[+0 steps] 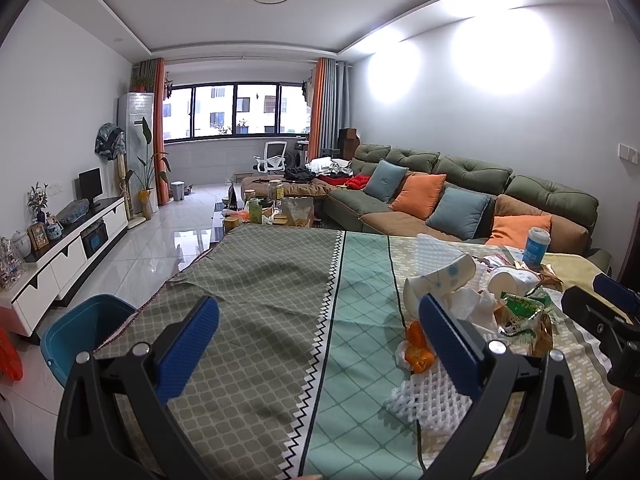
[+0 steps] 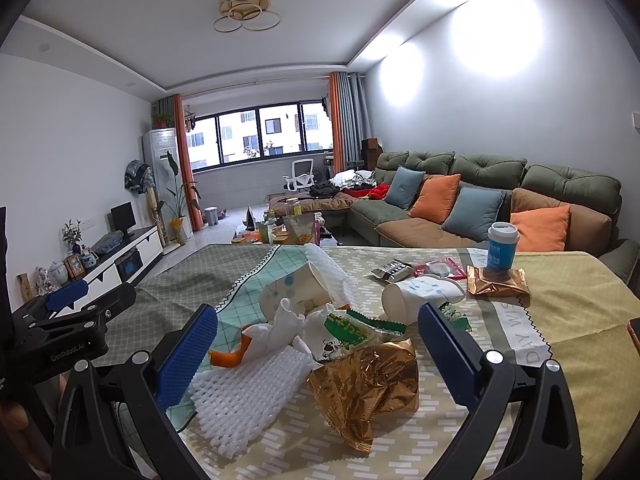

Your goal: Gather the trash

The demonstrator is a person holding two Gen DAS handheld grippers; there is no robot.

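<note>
A pile of trash lies on the clothed table (image 2: 568, 320): a gold foil wrapper (image 2: 368, 392), white foam fruit net (image 2: 248, 392), orange peel (image 2: 228, 358), crumpled tissue (image 2: 288, 324), green snack bag (image 2: 356, 330), two tipped paper cups (image 2: 416, 300) and a second gold wrapper (image 2: 498, 286). My right gripper (image 2: 318, 354) is open, with the pile between its fingers. My left gripper (image 1: 318, 342) is open and empty over bare cloth, left of the pile; the foam net (image 1: 432, 396) and peel (image 1: 418, 350) lie by its right finger (image 1: 452, 344).
A blue-and-white lidded cup (image 2: 500, 246) stands at the table's far right. A teal bin (image 1: 80, 332) sits on the floor left of the table. A sofa (image 2: 500, 196) and a cluttered coffee table (image 2: 288, 228) lie beyond.
</note>
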